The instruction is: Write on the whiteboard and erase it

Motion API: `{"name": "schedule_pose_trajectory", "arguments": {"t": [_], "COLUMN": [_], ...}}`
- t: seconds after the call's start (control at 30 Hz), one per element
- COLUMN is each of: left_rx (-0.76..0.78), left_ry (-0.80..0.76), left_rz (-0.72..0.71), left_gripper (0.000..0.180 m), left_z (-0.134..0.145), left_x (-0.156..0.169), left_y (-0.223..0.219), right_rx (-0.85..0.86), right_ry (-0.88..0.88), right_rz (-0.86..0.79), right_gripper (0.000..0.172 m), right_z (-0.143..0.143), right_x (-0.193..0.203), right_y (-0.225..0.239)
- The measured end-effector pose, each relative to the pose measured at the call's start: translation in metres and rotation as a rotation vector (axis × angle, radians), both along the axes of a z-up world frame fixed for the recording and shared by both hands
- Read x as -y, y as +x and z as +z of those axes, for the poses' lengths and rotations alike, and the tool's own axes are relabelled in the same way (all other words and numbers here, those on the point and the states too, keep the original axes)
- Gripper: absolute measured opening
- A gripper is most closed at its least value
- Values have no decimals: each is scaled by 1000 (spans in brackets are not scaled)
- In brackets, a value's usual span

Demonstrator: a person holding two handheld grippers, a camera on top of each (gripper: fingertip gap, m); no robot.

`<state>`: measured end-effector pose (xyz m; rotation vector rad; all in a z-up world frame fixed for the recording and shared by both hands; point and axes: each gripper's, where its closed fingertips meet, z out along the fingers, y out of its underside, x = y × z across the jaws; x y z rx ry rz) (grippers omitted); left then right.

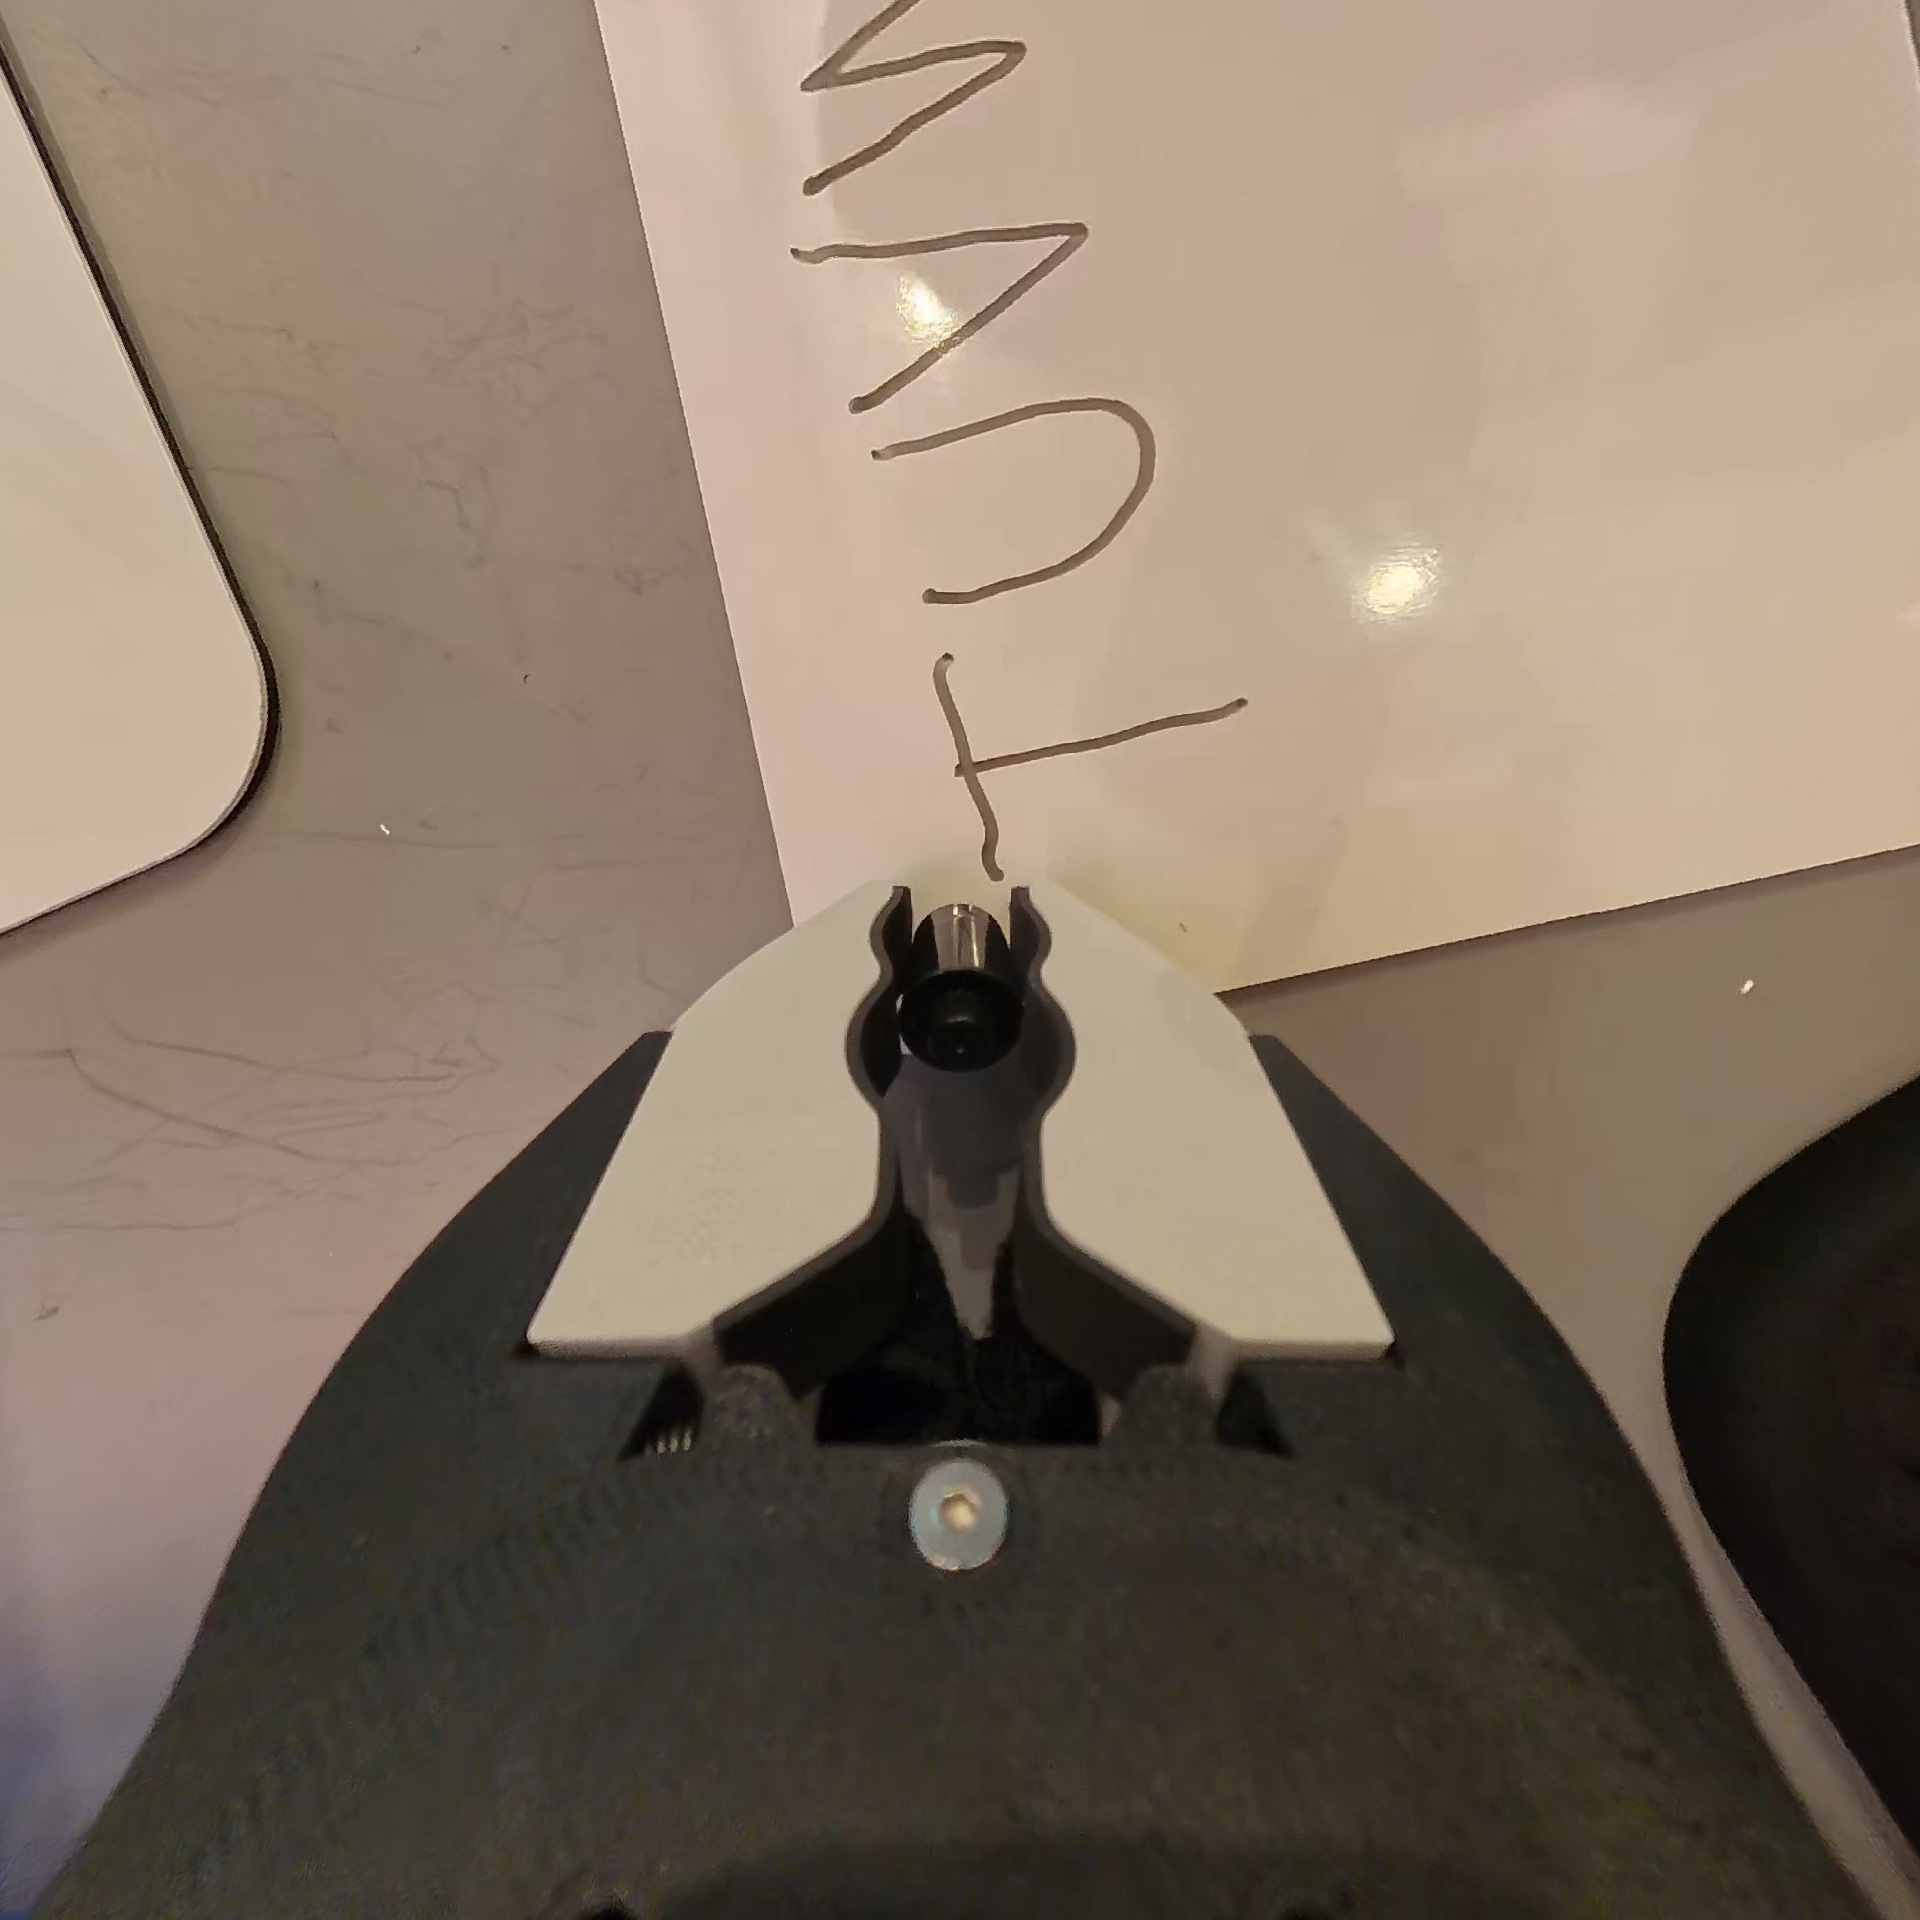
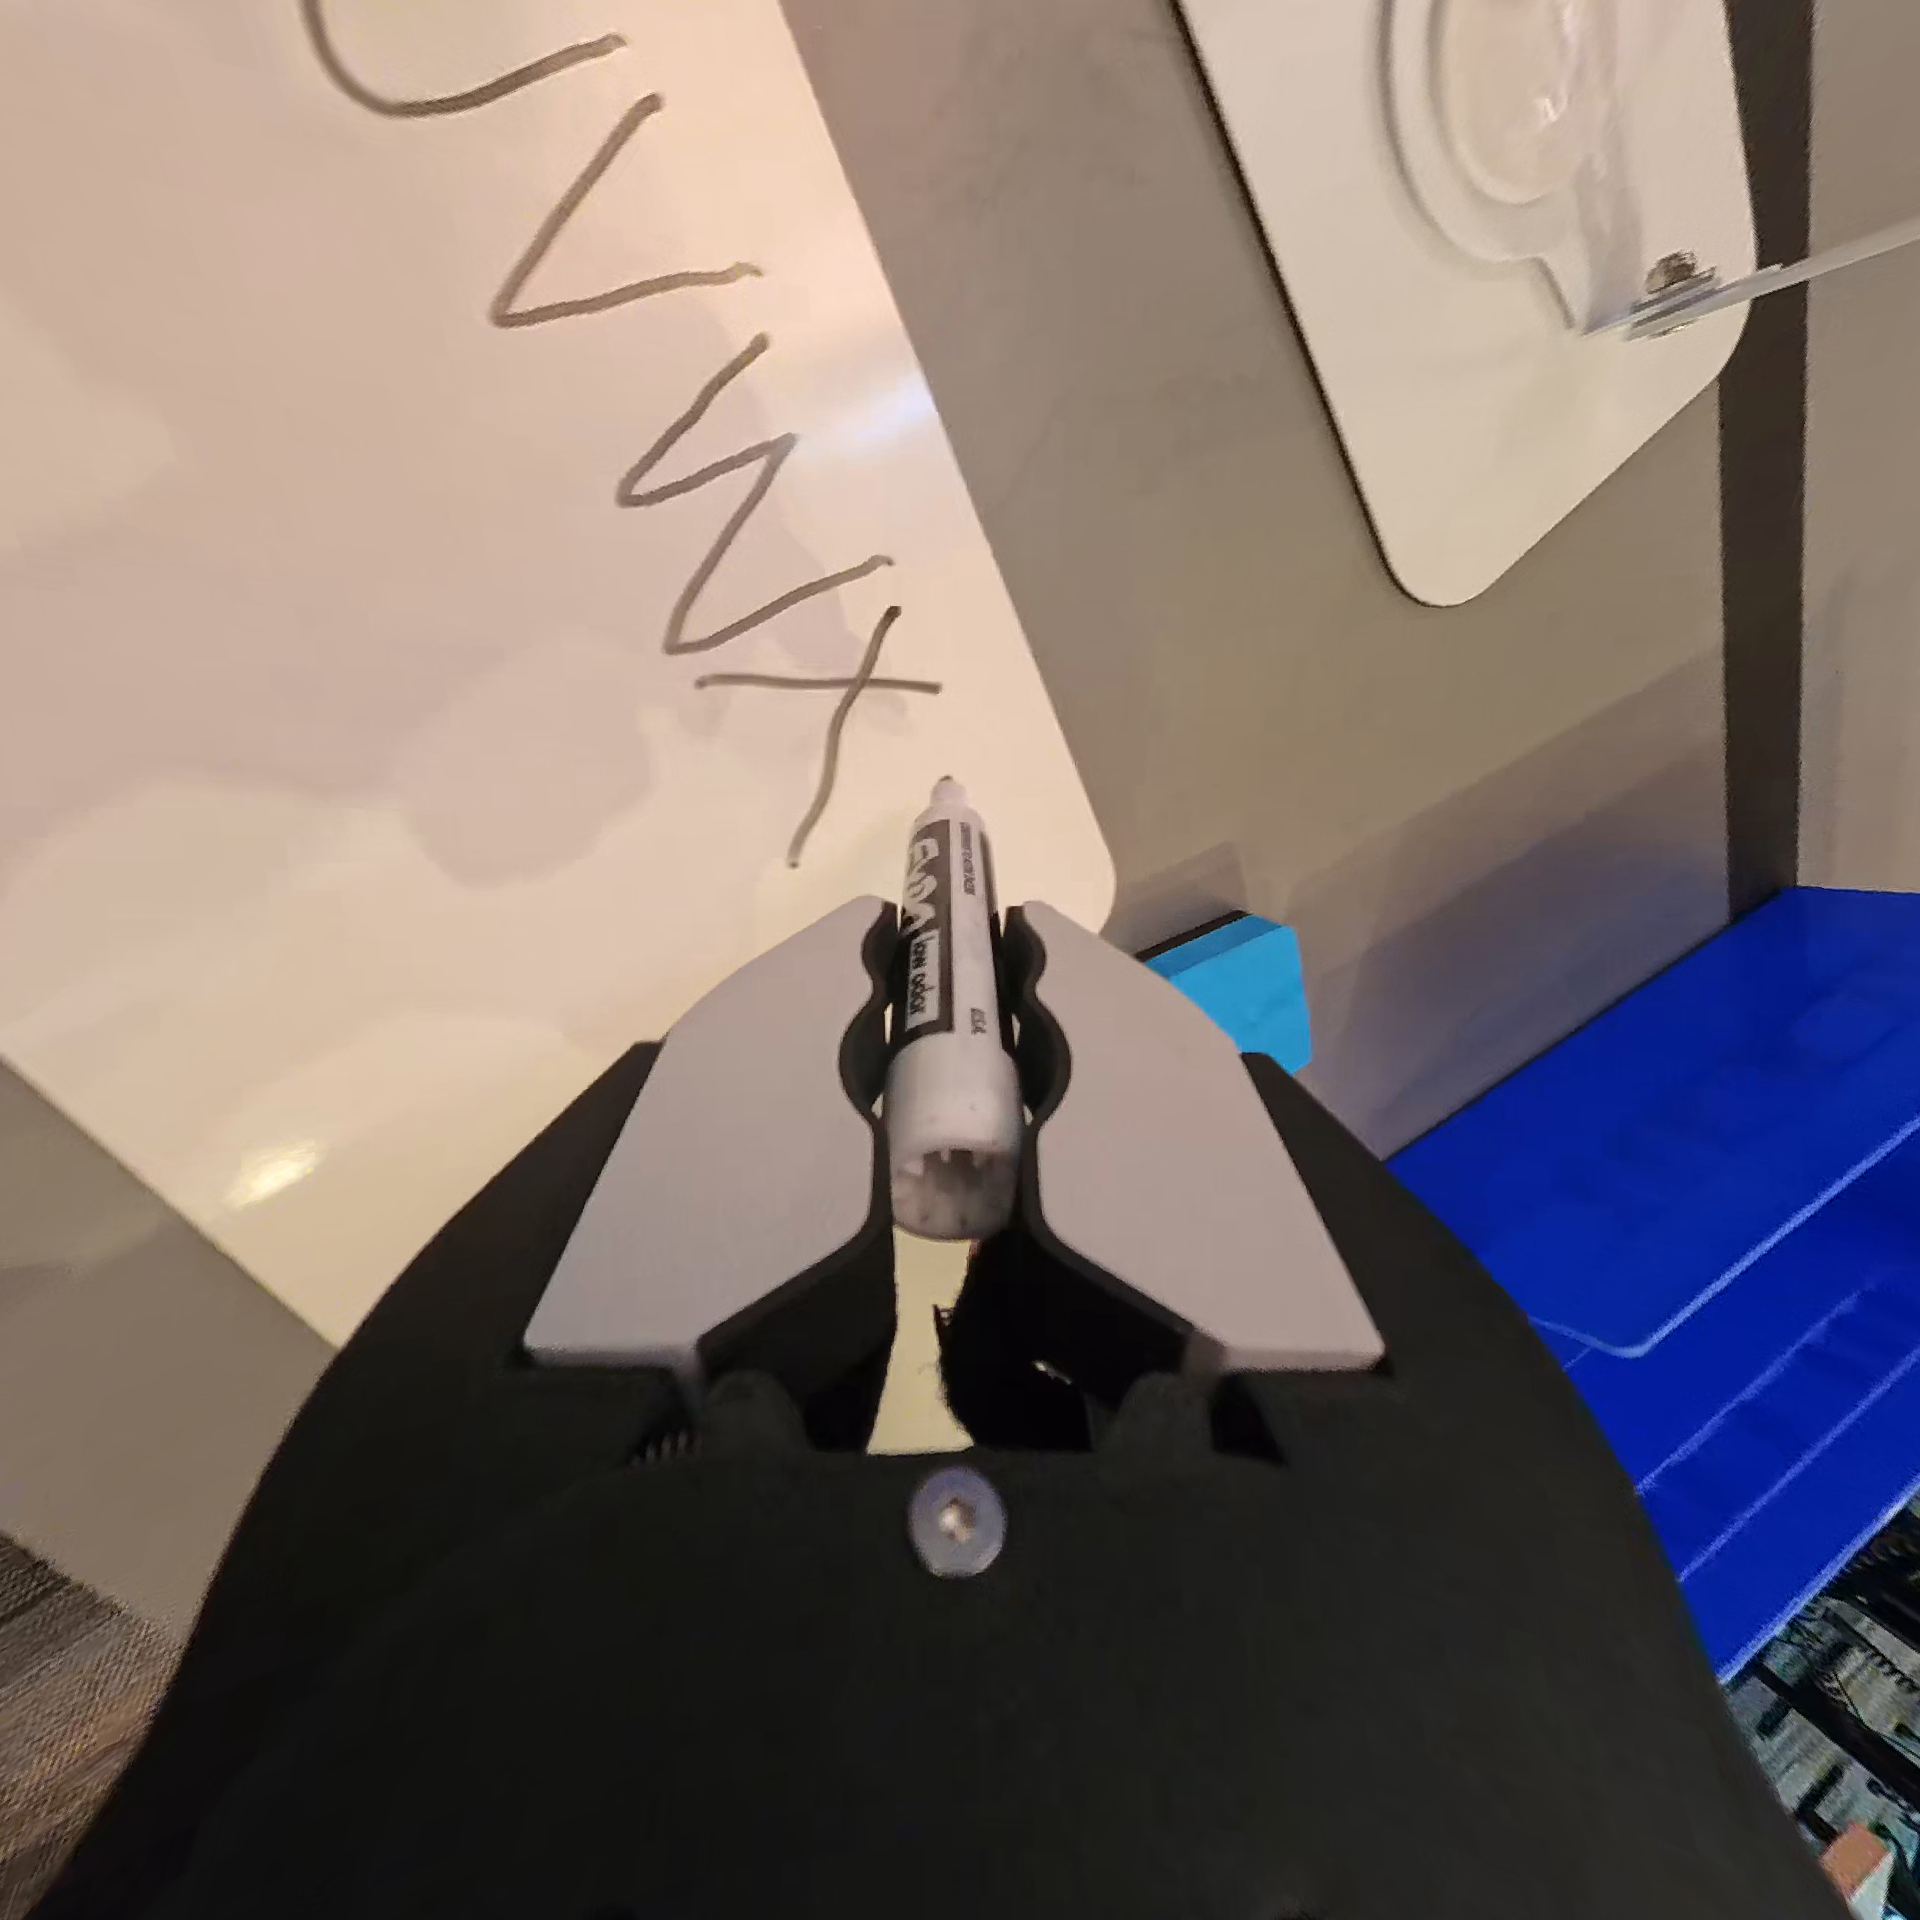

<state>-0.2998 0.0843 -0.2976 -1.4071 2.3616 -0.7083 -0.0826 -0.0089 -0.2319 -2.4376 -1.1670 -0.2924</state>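
Note:
The whiteboard [image 1: 1455,416] lies on a grey surface and bears a column of dark handwritten strokes [image 1: 1039,499]. My left gripper [image 1: 961,894] hovers over the board's near edge, just below the last stroke, and is shut on a black marker cap [image 1: 961,987] seen end-on. In the right wrist view my right gripper [image 2: 948,914] is shut on a white marker with a black label [image 2: 951,997]. Its uncapped tip [image 2: 943,787] points at the whiteboard [image 2: 312,727] beside the end of the last stroke [image 2: 821,790]; whether it touches is unclear.
A light blue eraser block [image 2: 1236,987] lies by the board's corner, next to a dark blue bin [image 2: 1662,1143]. A second white panel with rounded corners [image 2: 1351,364] carries a clear suction cup [image 2: 1507,156]; it also shows at left [image 1: 94,623]. A dark round object [image 1: 1808,1351] sits at right. Some 25 cm of space lies between my two pairs of fingers.

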Motion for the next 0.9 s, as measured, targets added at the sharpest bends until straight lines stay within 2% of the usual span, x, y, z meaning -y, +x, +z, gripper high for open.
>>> {"name": "schedule_pose_trajectory", "arguments": {"t": [0.33,0.73,0.9], "left_rx": [2,1,0], "left_ry": [-6,-3,-2], "left_rz": [0,0,0], "left_gripper": [19,19,19], "left_z": [0,0,0], "left_x": [0,0,0], "left_y": [0,0,0], "right_rx": [17,46,46], "right_ry": [-38,-101,-82], "right_rz": [16,-1,-18], "right_gripper": [21,21,21], "right_z": [-17,-16,-16], "right_x": [-17,24,19], "right_y": [7,15,19]}}
